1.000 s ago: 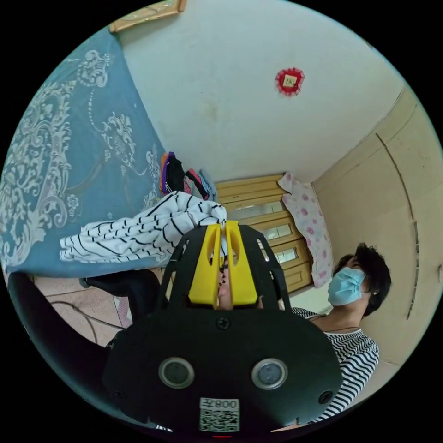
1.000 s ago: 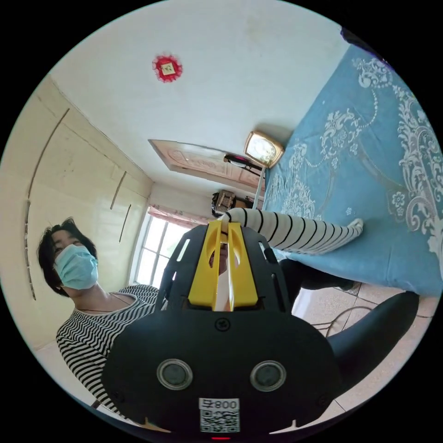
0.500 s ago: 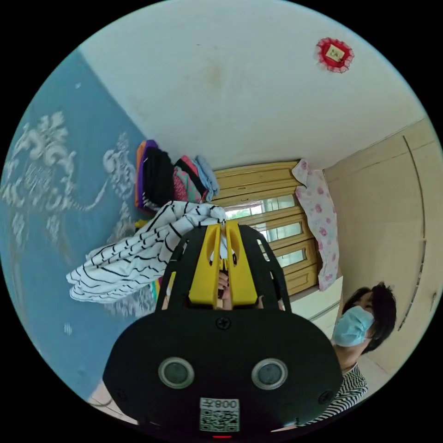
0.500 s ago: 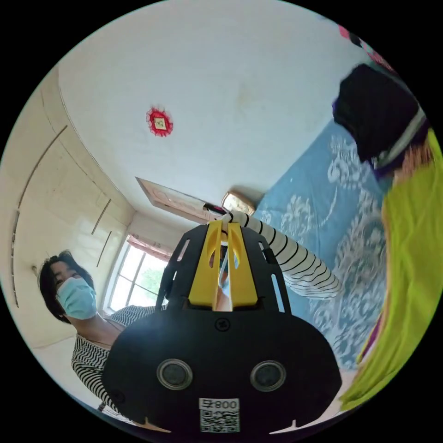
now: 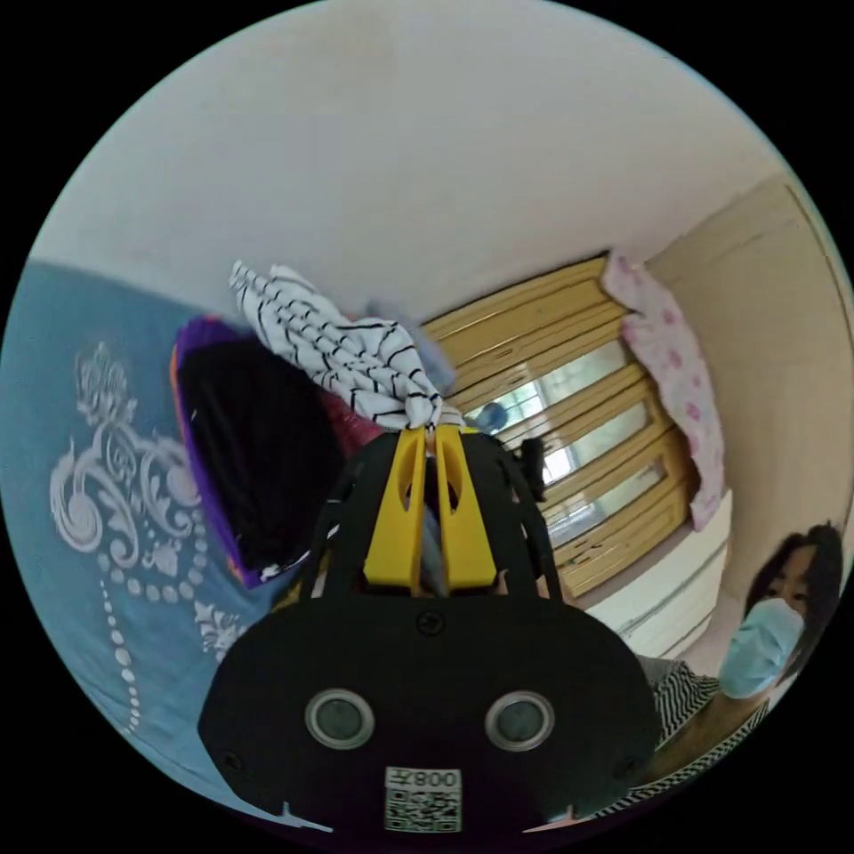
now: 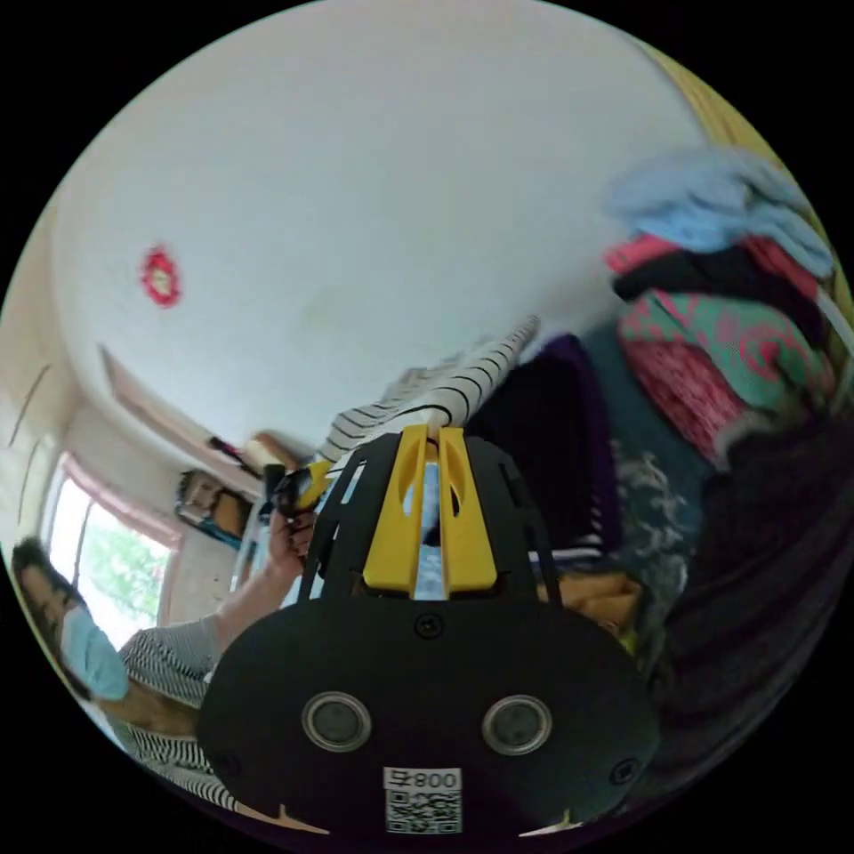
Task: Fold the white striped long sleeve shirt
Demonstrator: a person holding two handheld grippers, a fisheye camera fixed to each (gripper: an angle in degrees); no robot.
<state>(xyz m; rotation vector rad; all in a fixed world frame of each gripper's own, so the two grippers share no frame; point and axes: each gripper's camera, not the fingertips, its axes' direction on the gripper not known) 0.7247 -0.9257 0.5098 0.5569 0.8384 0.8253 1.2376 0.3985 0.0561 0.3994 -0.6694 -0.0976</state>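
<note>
Since a second ago, both claws have swung away from the bed's open blue cover toward the stack of folded clothes, carrying the shirt with them. In the left gripper view, the left claw (image 5: 431,433) is clamped on a bunched corner of the white striped long sleeve shirt (image 5: 338,342), which fans out from the yellow jaw tips in front of the ceiling and the black folded garment (image 5: 249,463). That garment lies on the blue bed cover (image 5: 80,463). A wooden window frame (image 5: 569,427) and a person in a striped top (image 5: 703,712) sit at the right edge.

In the right gripper view, the right claw (image 6: 430,433) pinches a sleeve of the shirt (image 6: 463,387), its jaws together on the cloth. Beside it stands the pile of folded clothes (image 6: 729,347). The left claw (image 6: 298,489), held in the person's hand (image 6: 289,543), shows at lower left.
</note>
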